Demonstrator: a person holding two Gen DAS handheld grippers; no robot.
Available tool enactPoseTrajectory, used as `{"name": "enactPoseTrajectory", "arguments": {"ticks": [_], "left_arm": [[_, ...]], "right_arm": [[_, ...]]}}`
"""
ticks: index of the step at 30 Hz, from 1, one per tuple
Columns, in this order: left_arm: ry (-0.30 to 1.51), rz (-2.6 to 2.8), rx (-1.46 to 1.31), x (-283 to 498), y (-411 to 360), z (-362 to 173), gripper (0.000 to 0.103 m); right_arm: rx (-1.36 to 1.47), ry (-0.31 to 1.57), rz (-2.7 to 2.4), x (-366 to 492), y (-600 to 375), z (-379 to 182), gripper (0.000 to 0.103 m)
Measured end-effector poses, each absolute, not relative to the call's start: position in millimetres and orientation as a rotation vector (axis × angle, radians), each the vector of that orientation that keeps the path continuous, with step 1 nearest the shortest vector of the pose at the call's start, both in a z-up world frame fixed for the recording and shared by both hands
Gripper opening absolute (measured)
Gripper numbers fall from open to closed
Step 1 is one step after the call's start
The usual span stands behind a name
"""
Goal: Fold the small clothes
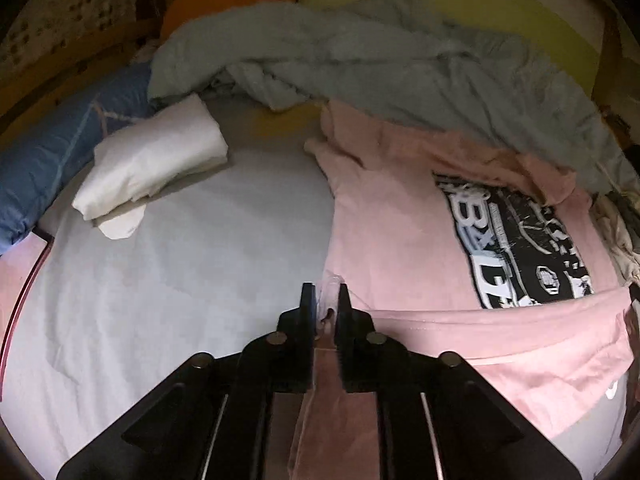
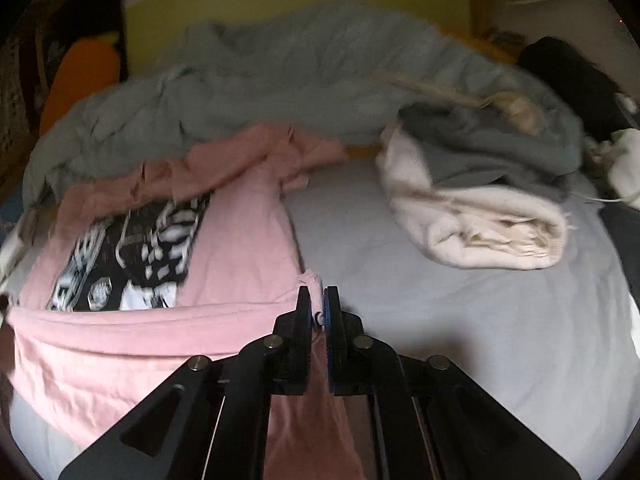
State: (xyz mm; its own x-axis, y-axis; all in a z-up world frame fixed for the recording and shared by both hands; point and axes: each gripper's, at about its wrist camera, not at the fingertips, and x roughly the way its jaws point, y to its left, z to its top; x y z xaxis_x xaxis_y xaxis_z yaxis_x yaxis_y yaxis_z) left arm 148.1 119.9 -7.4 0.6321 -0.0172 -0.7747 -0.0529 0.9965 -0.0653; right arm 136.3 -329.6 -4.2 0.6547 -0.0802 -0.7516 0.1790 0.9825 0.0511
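Observation:
A pink T-shirt [image 1: 400,220] with a black and white print lies flat on the bed, its top crumpled against a grey duvet. Its bottom hem [image 1: 500,332] is folded up over the print's lower edge. My left gripper [image 1: 325,292] is at the hem's left corner. Its fingers stand a little apart, and a tuft of pink cloth sits loose in the gap. In the right wrist view the same T-shirt [image 2: 240,248] lies to the left. My right gripper [image 2: 318,294] is shut on the hem's right corner, with pink cloth running back under it.
A folded white garment [image 1: 156,156] lies at the left on the pale sheet [image 1: 180,280], beside a blue pillow [image 1: 44,160]. The grey duvet [image 1: 360,52] is heaped across the back. To the right, a folded cream cloth [image 2: 480,224] carries a grey garment [image 2: 500,148].

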Motion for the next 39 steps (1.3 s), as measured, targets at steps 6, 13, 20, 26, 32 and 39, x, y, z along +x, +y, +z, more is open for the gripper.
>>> {"name": "enactPoseTrajectory", "arguments": {"ticks": [6, 13, 20, 26, 32, 39], "left_arm": [[0.871, -0.025, -0.159, 113.3, 144.5, 4.3, 0.073], [0.964, -0.211, -0.491, 54.7, 173.4, -26.9, 0.072], [0.947, -0.296, -0.517, 74.4, 153.9, -34.6, 0.006], [0.906, -0.218, -0.44, 44.6, 157.6, -18.9, 0.003], [0.989, -0.133, -0.406, -13.5, 174.6, -23.0, 0.0], [0.943, -0.08, -0.295, -34.9, 180.4, -15.5, 0.0]], "right_arm": [[0.166, 0.782, -0.146, 106.0, -359.8, 9.1, 0.062], [0.36, 0.86, -0.028, 59.3, -376.7, 2.6, 0.062], [0.356, 0.903, 0.08, 63.3, -351.9, -27.0, 0.037], [0.31, 0.858, 0.001, 42.1, -348.5, -7.0, 0.007], [0.257, 0.91, -0.01, -32.1, -335.3, 2.2, 0.007], [0.144, 0.944, -0.133, -57.7, -325.2, -6.2, 0.035]]}}
